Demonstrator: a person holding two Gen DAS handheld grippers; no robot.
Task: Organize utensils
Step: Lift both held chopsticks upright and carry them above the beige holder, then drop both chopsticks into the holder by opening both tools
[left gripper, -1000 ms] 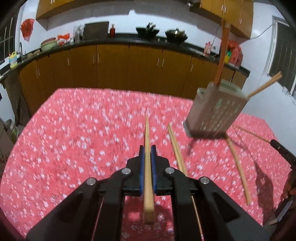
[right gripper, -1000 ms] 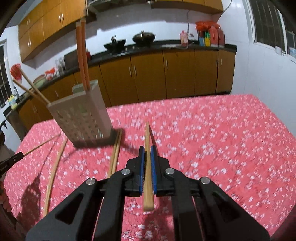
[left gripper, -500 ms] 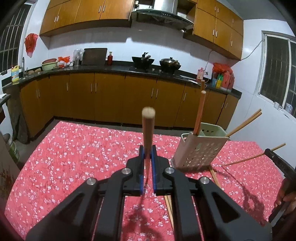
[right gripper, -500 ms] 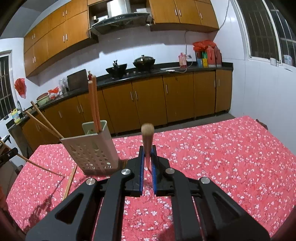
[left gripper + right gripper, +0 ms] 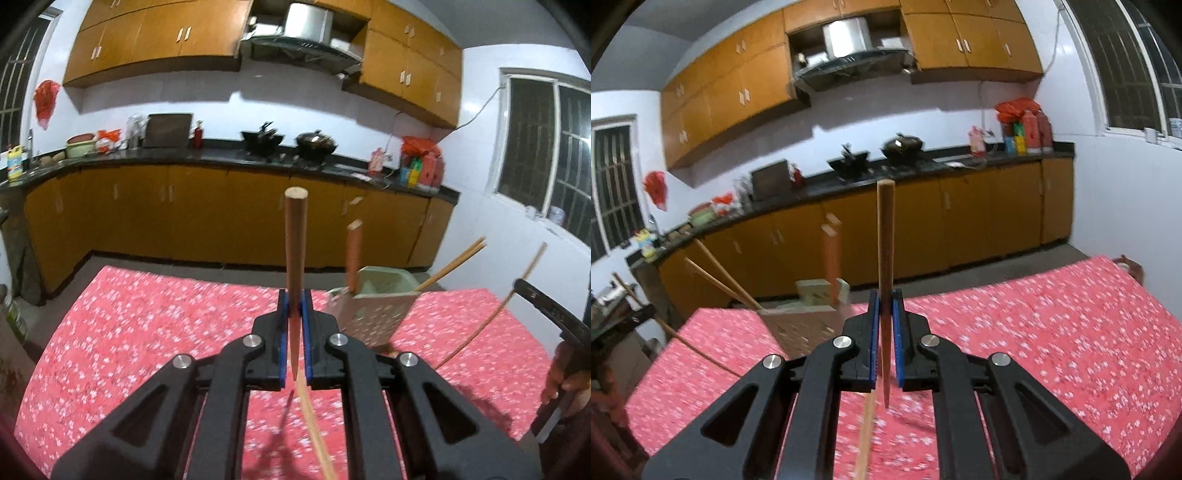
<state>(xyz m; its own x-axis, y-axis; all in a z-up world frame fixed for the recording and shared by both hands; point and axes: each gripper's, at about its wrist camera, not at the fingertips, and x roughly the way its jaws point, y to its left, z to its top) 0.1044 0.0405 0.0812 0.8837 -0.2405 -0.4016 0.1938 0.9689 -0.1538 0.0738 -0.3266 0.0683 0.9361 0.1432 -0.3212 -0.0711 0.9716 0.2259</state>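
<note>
Both grippers have their blue-padded jaws clamped on a chopstick: left gripper [image 5: 294,314] holds a reddish-brown wooden chopstick [image 5: 295,251], round butt end up, tapering to a point below the pads. Right gripper [image 5: 885,314] pinches a similar one [image 5: 885,243]. The perforated utensil holder [image 5: 373,314] on the red floral tablecloth [image 5: 147,317] sits just right of the left chopstick, with more sticks poking out.

White walls back a black counter [image 5: 221,157] over brown wooden cabinets [image 5: 199,218]. Above the counter hang matching upper cabinets [image 5: 155,37] and a steel range hood [image 5: 299,33]. Right of the counter, a barred dark window [image 5: 546,155]. Grey floor [image 5: 1015,269] lies below the counter.
</note>
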